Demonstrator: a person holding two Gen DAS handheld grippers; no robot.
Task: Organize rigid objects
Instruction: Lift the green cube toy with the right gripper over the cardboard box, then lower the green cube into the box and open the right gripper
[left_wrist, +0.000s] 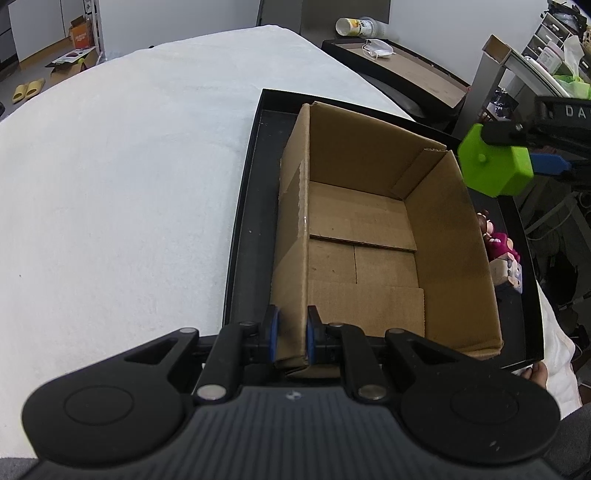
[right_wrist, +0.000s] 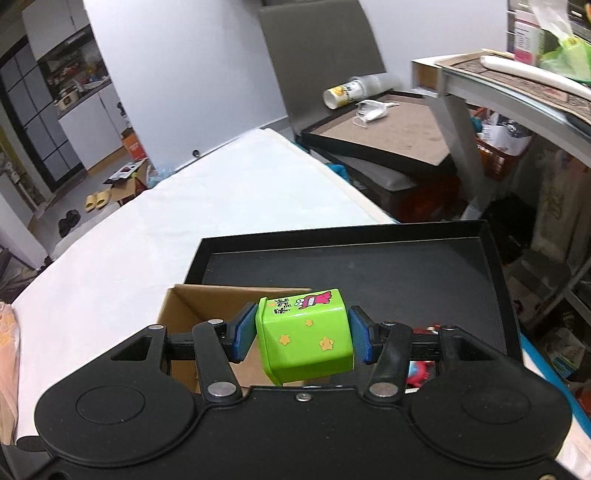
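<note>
An open, empty cardboard box (left_wrist: 369, 236) stands in a black tray (left_wrist: 251, 229) on a white-covered table. My left gripper (left_wrist: 291, 332) is shut on the box's near left wall, one blue pad on each side of it. My right gripper (right_wrist: 303, 334) is shut on a green toy box (right_wrist: 304, 332) with yellow stars and a cartoon print, held in the air above the tray (right_wrist: 369, 273) beside the cardboard box (right_wrist: 184, 306). From the left wrist view that green toy box (left_wrist: 491, 162) hangs just past the cardboard box's far right corner.
Small toy figures (left_wrist: 502, 251), pink and pale, lie in the tray to the right of the cardboard box. A second black tray (right_wrist: 376, 133) with a white mask and a tipped cup sits beyond the table. Cluttered shelves stand at right.
</note>
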